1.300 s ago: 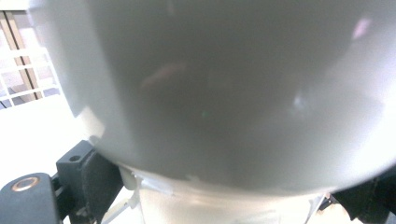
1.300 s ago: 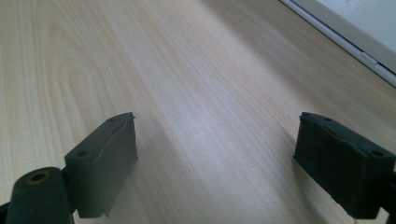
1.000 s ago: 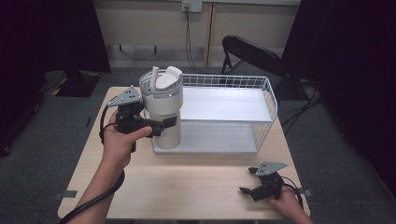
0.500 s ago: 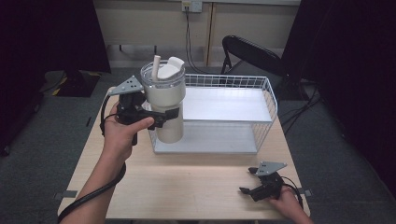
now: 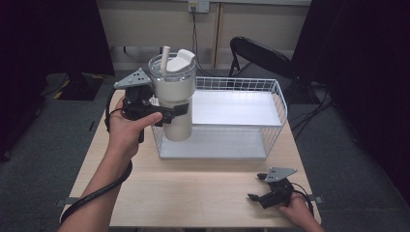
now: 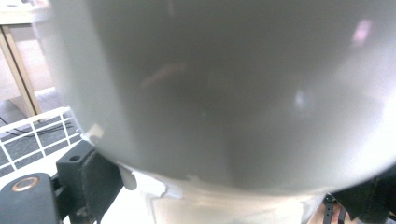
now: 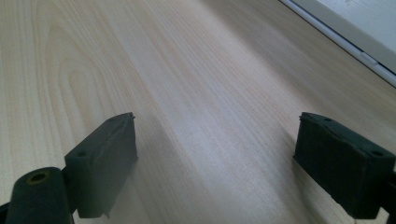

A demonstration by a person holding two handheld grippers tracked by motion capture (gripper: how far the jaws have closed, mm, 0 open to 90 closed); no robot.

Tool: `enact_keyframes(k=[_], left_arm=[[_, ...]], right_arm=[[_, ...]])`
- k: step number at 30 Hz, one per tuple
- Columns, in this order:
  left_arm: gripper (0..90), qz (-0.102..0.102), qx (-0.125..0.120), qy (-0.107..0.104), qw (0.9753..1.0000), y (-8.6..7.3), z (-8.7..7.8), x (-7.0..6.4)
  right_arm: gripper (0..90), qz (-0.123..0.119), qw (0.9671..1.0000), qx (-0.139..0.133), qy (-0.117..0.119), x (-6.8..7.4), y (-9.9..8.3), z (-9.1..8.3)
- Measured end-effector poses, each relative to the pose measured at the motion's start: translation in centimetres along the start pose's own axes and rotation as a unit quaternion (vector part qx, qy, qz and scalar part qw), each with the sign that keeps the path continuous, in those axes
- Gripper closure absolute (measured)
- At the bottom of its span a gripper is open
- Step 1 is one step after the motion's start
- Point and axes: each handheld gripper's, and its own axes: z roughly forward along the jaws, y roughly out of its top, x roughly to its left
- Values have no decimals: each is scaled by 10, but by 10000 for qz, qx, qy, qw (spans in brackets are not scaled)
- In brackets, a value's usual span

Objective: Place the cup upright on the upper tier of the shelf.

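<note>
- Left gripper [image 5: 176, 110] clamps the tumbler [image 5: 175, 99] (upright, straw in lid), held above the basket [image 5: 275, 123] rim.
- Right gripper [image 5: 258, 193] rests on the table [image 5: 193, 188], jaws spread, holding nothing.

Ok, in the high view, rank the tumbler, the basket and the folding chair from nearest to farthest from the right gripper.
1. Basket: just ahead of the right gripper, its front rim closest.
2. Tumbler: ahead and to the left, held in the left gripper at the basket's left end.
3. Chair: on the floor beyond the table's far edge.
</note>
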Motion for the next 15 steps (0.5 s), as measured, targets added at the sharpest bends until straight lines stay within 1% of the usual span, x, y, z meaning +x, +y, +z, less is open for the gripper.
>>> enact_keyframes(k=[4, 7, 12, 15], left_arm=[[91, 25, -15, -13, 10000, 6, 2, 1], [91, -9, -33, -34, 10000, 10, 4, 2], [91, -37, -58, -8, 10000, 16, 8, 3], [91, -10, -49, 10, 10000, 20, 11, 4]], right_arm=[[123, 0, 10000, 0, 0, 0, 0, 0], [123, 1, 10000, 0, 0, 0, 0, 0], [123, 1, 10000, 0, 0, 0, 0, 0], [123, 2, 10000, -1, 0, 0, 0, 0]])
